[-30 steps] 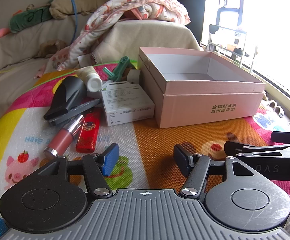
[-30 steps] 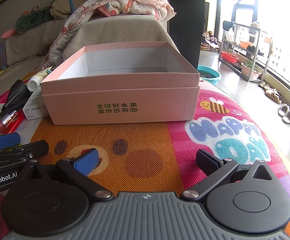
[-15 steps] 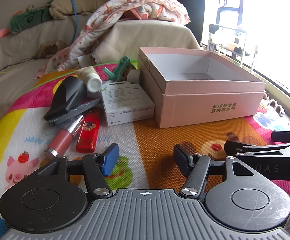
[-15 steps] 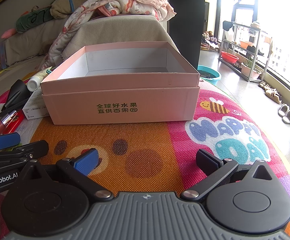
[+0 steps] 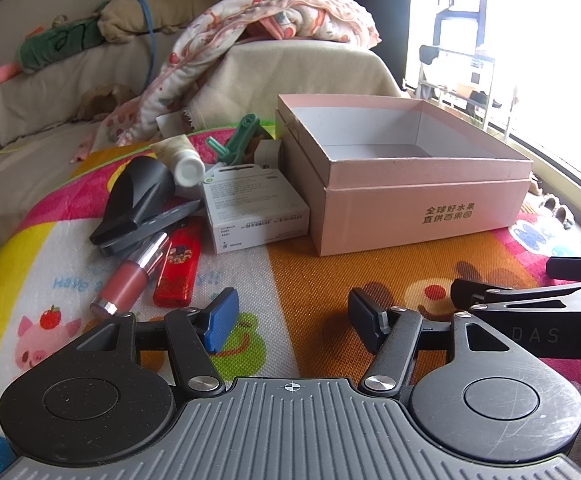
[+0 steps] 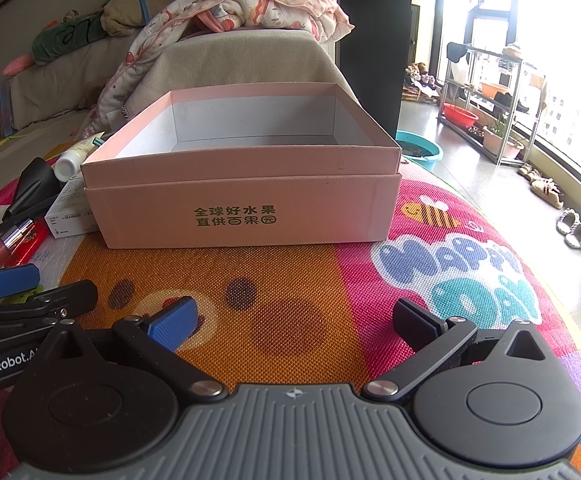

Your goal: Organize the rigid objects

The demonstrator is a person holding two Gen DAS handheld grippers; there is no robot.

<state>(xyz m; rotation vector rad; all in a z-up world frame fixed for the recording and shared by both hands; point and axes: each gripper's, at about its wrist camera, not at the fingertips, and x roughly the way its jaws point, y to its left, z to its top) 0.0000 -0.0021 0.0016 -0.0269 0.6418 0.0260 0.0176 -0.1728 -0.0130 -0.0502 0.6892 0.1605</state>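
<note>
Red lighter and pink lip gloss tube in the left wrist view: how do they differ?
The red lighter is flat and boxy with a printed pattern, while the pink lip gloss tube is round, with a silver band and a translucent pink body. The lighter lies nearer the white carton; the tube lies on its far side, with one end at the dark hair dryer nozzle. Both lie flat on the play mat, side by side, outside the pink box.

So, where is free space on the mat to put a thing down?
Bare mat lies between the pink box and both open grippers, left and right, and right of the box. Left of it is crowded: white carton, red lighter, lip gloss.
</note>
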